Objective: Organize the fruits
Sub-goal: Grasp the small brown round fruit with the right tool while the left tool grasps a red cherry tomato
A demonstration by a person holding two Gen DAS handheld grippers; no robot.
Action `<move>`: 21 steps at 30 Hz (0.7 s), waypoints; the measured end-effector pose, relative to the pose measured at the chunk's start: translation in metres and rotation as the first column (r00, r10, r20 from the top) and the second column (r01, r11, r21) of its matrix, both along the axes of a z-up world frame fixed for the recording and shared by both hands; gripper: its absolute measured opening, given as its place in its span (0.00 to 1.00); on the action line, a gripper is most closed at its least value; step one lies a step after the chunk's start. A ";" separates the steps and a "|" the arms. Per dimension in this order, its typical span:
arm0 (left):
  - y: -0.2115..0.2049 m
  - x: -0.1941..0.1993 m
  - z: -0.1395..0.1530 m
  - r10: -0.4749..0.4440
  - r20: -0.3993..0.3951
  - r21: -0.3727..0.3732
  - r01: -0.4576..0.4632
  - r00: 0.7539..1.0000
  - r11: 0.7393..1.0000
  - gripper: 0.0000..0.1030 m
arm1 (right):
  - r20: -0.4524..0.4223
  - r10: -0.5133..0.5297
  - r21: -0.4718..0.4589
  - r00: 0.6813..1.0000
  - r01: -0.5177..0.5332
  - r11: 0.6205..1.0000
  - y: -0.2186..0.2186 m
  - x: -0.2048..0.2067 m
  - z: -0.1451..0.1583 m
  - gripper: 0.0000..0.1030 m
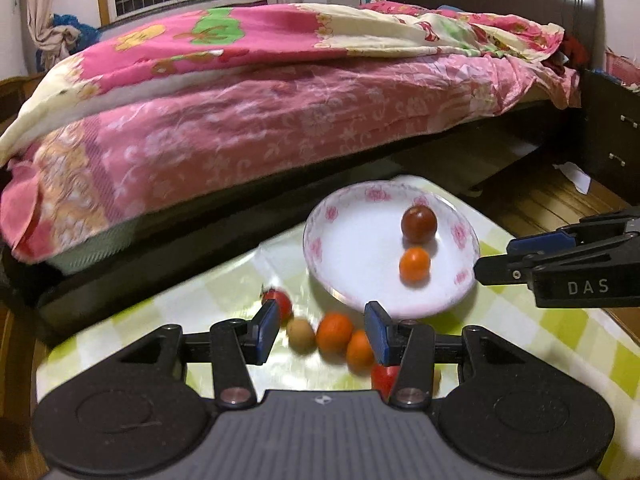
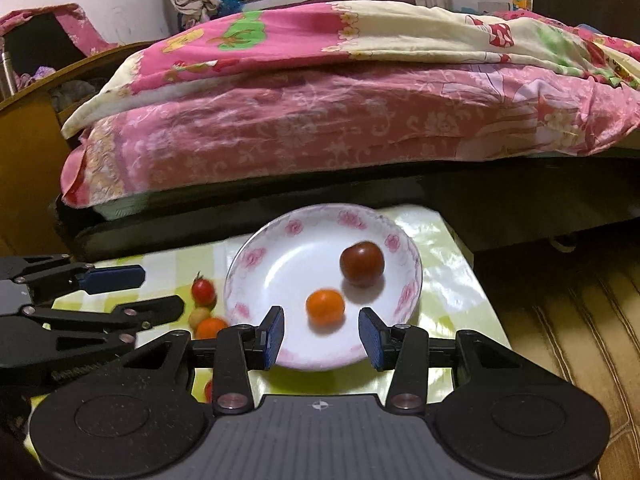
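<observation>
A white plate with pink flowers (image 1: 352, 240) (image 2: 288, 264) stands on a small table with a green checked cloth (image 1: 540, 328). It holds a dark red tomato (image 1: 419, 223) (image 2: 362, 263) and a small orange fruit (image 1: 415, 265) (image 2: 325, 307). Several small fruits lie in a row on the cloth left of the plate: a red tomato (image 1: 280, 302) (image 2: 203, 289), a tan fruit (image 1: 301, 335), two orange ones (image 1: 334, 333). My left gripper (image 1: 322, 330) is open just above this row. My right gripper (image 2: 322, 334) is open and empty over the plate's near rim.
A bed with a pink quilt (image 1: 260, 112) runs close behind the table. A dark nightstand (image 1: 612, 136) stands at the right. Wooden floor (image 2: 560, 320) lies right of the table. The table's edges are close on all sides.
</observation>
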State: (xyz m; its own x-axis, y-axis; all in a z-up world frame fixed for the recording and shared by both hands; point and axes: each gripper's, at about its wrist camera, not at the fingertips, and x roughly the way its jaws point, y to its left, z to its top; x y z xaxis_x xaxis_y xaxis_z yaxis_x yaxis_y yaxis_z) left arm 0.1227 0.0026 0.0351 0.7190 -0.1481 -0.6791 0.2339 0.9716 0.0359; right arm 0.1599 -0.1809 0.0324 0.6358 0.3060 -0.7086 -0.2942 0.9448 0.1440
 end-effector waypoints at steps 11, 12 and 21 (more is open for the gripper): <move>0.007 -0.044 -0.014 -0.003 -0.083 -0.065 -0.002 0.997 0.998 0.52 | -0.081 0.065 -0.035 0.995 -0.068 0.997 0.016 -0.053 -0.014 0.39; 0.007 -0.044 -0.016 -0.005 -0.086 -0.064 0.000 0.996 0.998 0.52 | -0.082 0.075 -0.048 0.994 -0.079 0.996 0.019 -0.053 -0.017 0.39; 0.012 -0.034 -0.026 -0.008 -0.111 -0.099 -0.003 0.994 0.995 0.52 | -0.103 0.162 -0.073 0.981 -0.170 0.983 0.033 -0.038 -0.046 0.39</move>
